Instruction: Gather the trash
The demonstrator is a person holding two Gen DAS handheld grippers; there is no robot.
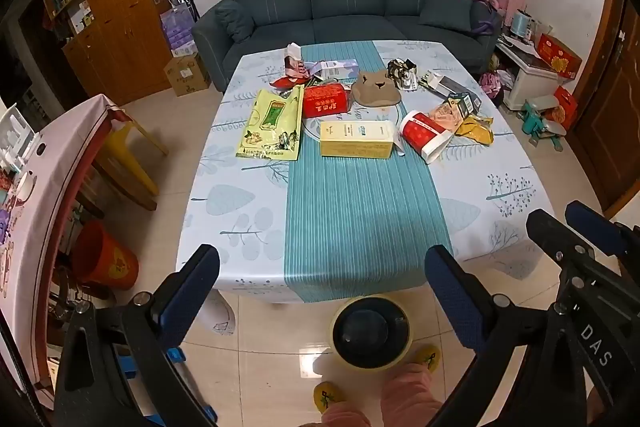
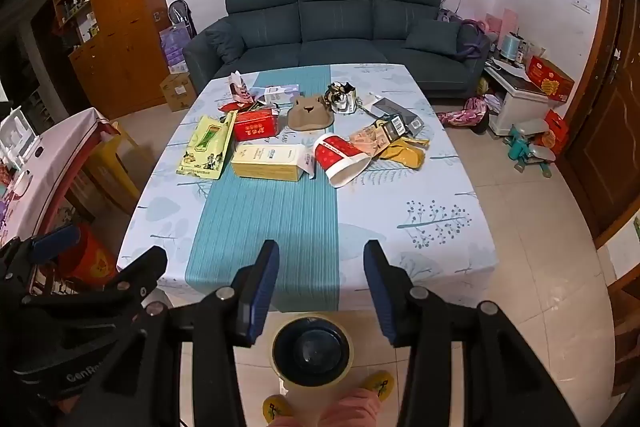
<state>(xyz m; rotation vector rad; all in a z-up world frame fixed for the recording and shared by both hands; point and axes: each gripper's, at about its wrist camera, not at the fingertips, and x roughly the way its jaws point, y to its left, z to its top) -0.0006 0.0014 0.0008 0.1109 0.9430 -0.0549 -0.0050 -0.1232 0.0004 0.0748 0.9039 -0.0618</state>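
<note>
Both empty, my left gripper wide and right gripper half-open, I should reach far across the table for the yellow carton first.

The near half of the leaf-patterned tablecloth, in the lower middle of both views, is left bare. Across mid-frame, passage is blocked by a yellow carton and a red-and-white paper bag.

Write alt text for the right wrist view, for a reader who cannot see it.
A table in a leaf-print cloth holds scattered packaging, among it a yellow box and a red box. The right gripper hangs empty, jaws apart, above a bin on the floor. A dark sofa stands behind.
</note>
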